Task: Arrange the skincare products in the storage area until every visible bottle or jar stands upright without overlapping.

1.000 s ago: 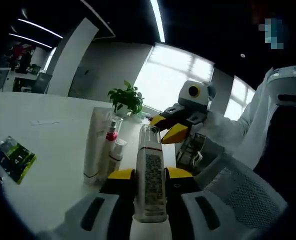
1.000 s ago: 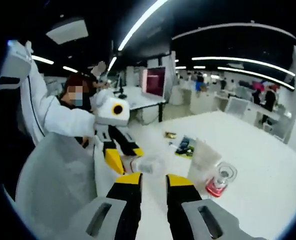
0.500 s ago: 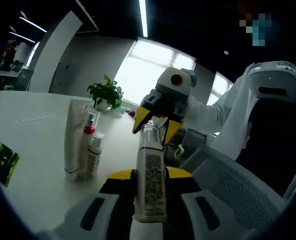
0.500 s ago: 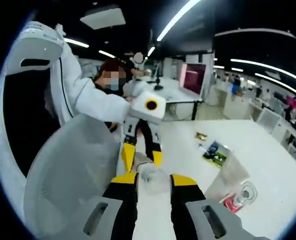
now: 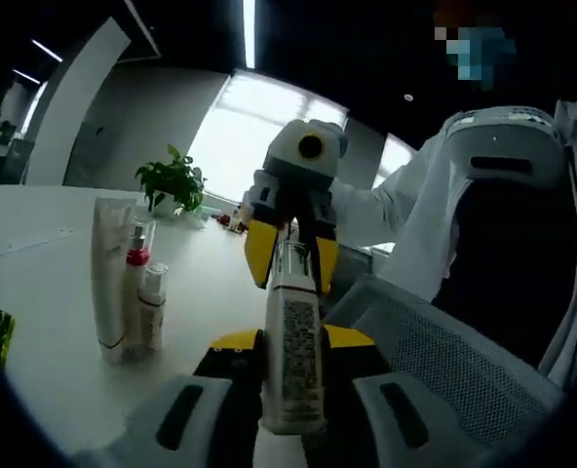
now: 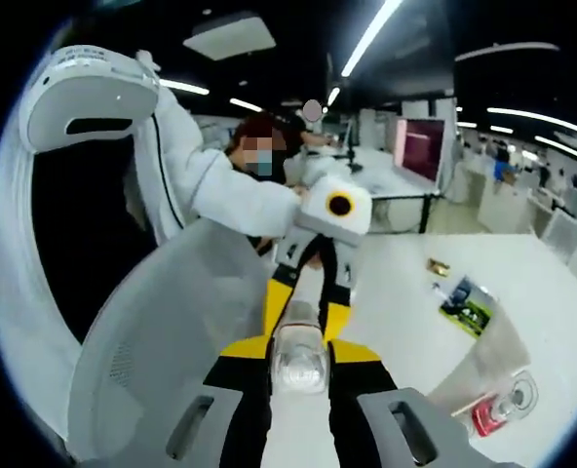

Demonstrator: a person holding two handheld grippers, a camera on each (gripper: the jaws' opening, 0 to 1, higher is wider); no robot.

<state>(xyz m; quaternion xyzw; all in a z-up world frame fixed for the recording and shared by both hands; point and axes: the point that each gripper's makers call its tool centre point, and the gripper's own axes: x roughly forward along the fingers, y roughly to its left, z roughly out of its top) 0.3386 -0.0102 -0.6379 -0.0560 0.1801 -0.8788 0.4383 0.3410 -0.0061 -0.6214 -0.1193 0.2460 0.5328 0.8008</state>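
My left gripper is shut on a white labelled bottle, held lengthwise along the jaws with its clear cap pointing away. My right gripper comes in from the far side, a yellow jaw on each side of that cap. In the right gripper view the cap sits end-on between the open jaws of my right gripper, and the left gripper faces it. A white tube, a red-collared spray bottle and a small white bottle stand upright together on the white table.
A grey mesh chair back is close on the right, with a person in a white coat behind it. A potted plant stands at the table's far side. A green-black packet lies flat on the table.
My right gripper has closed the distance and now straddles the bottle's cap. The left gripper still holds the bottle; both views swung toward the chair.
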